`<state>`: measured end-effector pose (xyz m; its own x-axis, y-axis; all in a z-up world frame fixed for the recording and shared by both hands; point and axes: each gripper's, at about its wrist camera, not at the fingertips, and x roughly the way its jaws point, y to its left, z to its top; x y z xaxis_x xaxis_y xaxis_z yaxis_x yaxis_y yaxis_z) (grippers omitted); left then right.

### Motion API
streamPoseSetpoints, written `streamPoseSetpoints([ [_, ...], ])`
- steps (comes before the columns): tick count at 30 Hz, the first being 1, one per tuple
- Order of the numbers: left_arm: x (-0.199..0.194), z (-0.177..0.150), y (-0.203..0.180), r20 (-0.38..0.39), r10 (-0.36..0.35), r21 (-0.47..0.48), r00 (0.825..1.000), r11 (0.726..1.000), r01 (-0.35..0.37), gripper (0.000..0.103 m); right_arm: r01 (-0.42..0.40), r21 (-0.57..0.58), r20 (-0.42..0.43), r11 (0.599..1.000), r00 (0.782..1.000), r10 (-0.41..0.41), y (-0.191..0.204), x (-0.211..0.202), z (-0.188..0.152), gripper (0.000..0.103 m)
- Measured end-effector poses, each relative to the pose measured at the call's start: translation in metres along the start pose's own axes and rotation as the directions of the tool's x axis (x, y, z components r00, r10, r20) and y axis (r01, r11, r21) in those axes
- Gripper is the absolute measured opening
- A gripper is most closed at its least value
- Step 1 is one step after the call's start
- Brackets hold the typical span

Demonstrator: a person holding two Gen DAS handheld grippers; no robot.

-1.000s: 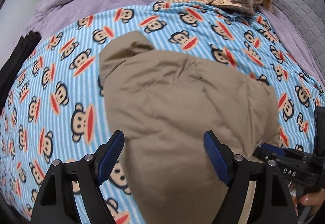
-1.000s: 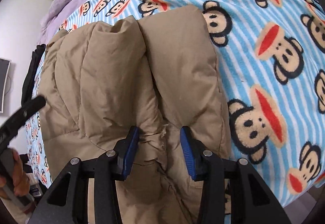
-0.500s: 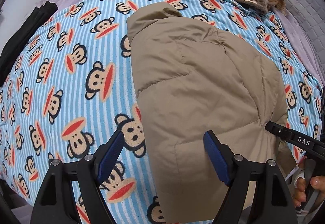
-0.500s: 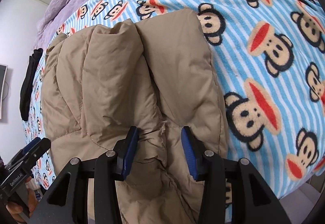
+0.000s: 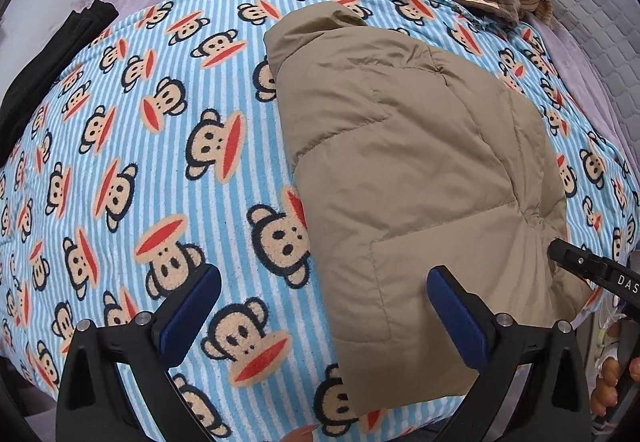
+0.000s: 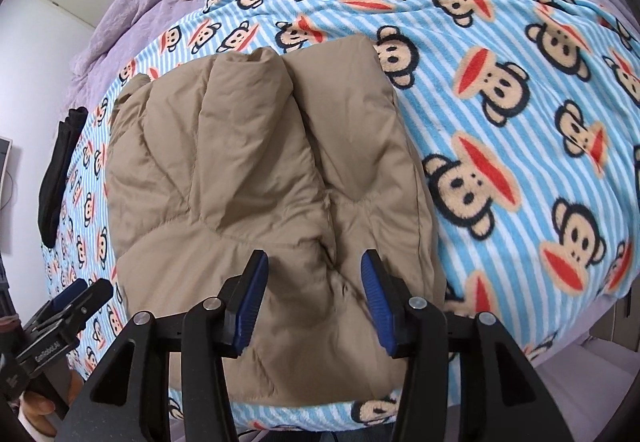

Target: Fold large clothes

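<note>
The folded tan jacket [image 5: 404,177] lies on the monkey-print blanket [image 5: 132,145], ahead of both hand-held grippers. The left hand-held gripper [image 5: 320,306] is spread wide and empty. Only the right view shows the right hand-held gripper [image 6: 314,294] spread above the jacket's near edge.

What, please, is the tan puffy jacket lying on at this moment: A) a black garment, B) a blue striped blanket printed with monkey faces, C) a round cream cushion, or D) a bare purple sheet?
B: the jacket rests folded on the monkey blanket, whose stripes show around it on all sides in both views, with both grippers open above it.
</note>
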<state>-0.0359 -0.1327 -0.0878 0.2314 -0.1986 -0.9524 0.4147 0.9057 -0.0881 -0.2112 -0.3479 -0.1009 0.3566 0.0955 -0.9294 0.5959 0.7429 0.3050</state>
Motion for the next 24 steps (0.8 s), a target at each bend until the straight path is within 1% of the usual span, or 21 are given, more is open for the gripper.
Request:
streamPoseSetpoints([
  [3, -0.003, -0.005, 0.004, 0.002, -0.009, 0.013, 1.000, 1.000, 0.009, 0.103, 0.011, 0.005, 0.003, 1.000, 1.000, -0.011, 0.003, -0.005, -0.014, 0.054],
  [6, -0.005, -0.008, 0.009, 0.004, -0.015, 0.020, 1.000, 1.000, 0.015, 0.103, 0.020, 0.015, 0.016, 1.000, 1.000, -0.020, 0.004, -0.011, -0.022, 0.057],
  [10, -0.008, -0.010, 0.016, 0.009, -0.028, 0.013, 1.000, 1.000, 0.028, 0.103, 0.017, 0.008, 0.037, 1.000, 0.999, -0.017, 0.007, -0.021, -0.026, 0.067],
  [12, -0.008, -0.011, 0.018, 0.009, -0.027, 0.013, 1.000, 1.000, 0.027, 0.103, 0.013, -0.001, 0.043, 1.000, 0.999, -0.013, 0.008, -0.023, -0.024, 0.071],
  [14, -0.006, -0.011, 0.021, 0.005, -0.034, 0.012, 0.999, 0.999, 0.034, 0.103, 0.009, -0.006, 0.049, 1.000, 0.999, -0.009, 0.009, -0.026, -0.022, 0.078],
  [19, 0.000, -0.007, 0.020, 0.007, -0.061, 0.008, 0.998, 0.998, 0.061, 0.103, 0.001, -0.020, 0.039, 1.000, 0.999, -0.001, 0.002, -0.024, -0.006, 0.079],
  [24, 0.010, 0.007, 0.019, -0.014, -0.076, -0.048, 0.997, 0.996, 0.076, 0.103, -0.016, -0.047, 0.000, 0.999, 1.000, 0.016, -0.008, -0.017, 0.022, 0.079],
])
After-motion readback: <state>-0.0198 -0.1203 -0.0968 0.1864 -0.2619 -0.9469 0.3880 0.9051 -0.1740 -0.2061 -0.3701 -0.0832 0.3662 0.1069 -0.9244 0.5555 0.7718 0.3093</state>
